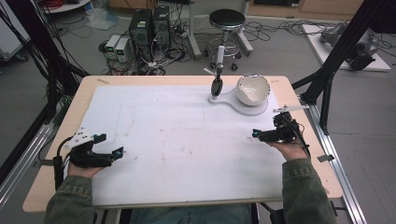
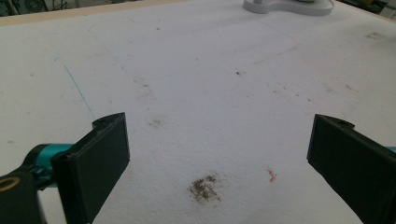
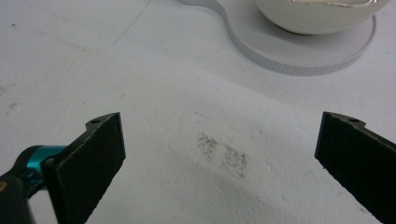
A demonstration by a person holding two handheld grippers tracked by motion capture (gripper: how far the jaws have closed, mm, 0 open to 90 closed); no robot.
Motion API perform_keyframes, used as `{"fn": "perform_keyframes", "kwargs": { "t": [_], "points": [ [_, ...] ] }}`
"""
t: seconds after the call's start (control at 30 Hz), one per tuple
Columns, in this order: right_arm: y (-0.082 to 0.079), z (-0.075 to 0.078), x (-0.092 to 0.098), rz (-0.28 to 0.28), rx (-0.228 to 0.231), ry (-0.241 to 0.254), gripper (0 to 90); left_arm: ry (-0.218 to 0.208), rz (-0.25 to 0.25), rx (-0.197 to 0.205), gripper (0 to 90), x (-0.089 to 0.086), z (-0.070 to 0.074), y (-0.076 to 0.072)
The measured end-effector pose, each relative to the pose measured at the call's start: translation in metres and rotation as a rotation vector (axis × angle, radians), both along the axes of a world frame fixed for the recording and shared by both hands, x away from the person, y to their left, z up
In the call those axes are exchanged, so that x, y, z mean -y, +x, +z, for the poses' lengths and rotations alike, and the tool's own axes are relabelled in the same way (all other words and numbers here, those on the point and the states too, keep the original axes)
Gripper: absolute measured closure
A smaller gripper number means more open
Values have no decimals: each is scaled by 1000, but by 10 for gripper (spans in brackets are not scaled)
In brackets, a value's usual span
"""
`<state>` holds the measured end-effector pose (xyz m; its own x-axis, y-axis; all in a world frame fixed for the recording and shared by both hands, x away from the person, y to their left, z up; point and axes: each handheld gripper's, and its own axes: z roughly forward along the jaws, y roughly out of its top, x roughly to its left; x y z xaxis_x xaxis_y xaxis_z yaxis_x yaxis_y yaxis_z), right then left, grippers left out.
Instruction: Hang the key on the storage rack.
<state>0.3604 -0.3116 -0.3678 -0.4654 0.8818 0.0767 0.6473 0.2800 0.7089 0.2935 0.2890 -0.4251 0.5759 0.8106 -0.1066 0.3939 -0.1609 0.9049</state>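
Both grippers spread wide and empty before the white bowl point(image 1: 252, 89)

The bowl sits on a white stand point(image 1: 223, 99), just beyond the right gripper point(image 1: 256, 134), far from the left gripper point(image 1: 118, 152); probably rigid, smooth, breakable: grip its rim

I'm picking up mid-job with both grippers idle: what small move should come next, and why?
Probably ease the right gripper forward toward the white bowl on its white base. Its jaws stand open and empty, the bowl lies just ahead of it, and the left gripper sits much farther off.
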Motion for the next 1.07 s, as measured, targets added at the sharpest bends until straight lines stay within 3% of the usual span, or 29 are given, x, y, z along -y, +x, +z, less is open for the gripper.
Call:
{"fn": "perform_keyframes", "kwargs": {
  "t": [0.2, 0.47, 0.83, 0.9, 1.07],
  "points": [
    [-10, -12, 12, 4, 28, 25, 7, 1, 0, 0, 62, 0, 0, 0],
    [-23, -27, 13, 19, 95, 49, 7, 1, 0, 0, 62, 0, 0, 0],
    [-32, -55, 14, 9, 61, 61, 8, 0, -1, 0, 62, 1, 0, 0],
    [-33, -55, 13, 7, 61, 42, 7, 0, -3, 0, 62, 0, 0, 0],
    [-35, -53, 13, 5, 74, 52, 7, 4, -3, -1, 62, 1, 0, 0]
  ]
}}
